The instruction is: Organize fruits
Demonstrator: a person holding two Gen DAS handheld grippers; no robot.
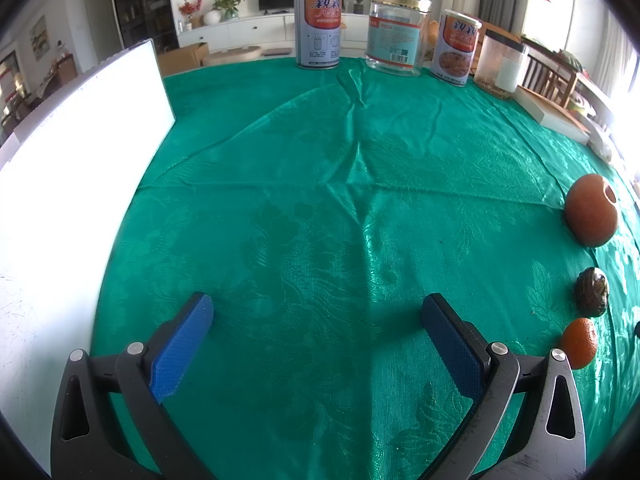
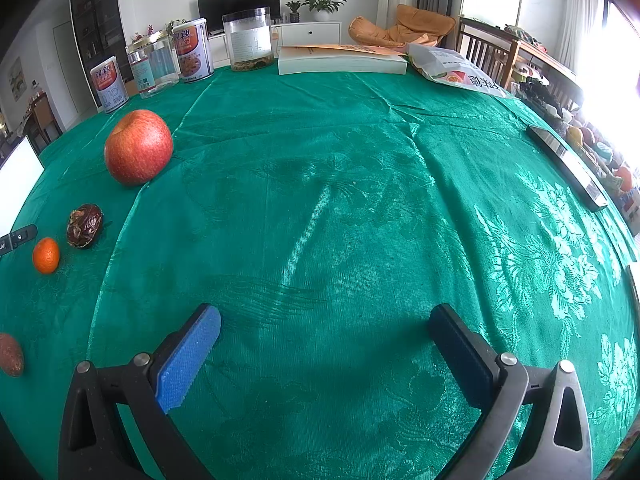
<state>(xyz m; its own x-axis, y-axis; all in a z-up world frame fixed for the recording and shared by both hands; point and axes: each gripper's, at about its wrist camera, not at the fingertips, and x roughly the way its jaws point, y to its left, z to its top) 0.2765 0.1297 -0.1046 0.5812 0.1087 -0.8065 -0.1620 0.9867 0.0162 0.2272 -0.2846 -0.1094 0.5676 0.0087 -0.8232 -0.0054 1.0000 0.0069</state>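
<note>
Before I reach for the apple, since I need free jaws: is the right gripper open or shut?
Open. The right gripper has its two pads spread wide with only green tablecloth between them; the apple sits apart, far left.

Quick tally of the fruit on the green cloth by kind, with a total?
Apple: 1
Small orange citrus: 1
Dark wrinkled fruit: 1
Brownish fruit, cut off at the frame edge: 1
Total: 4

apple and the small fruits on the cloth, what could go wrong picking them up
The apple is round and lies on creased, glossy cloth, so a nudge from a tool finger may roll it. The date and small orange lie close together; closing on one could knock the other.
</note>
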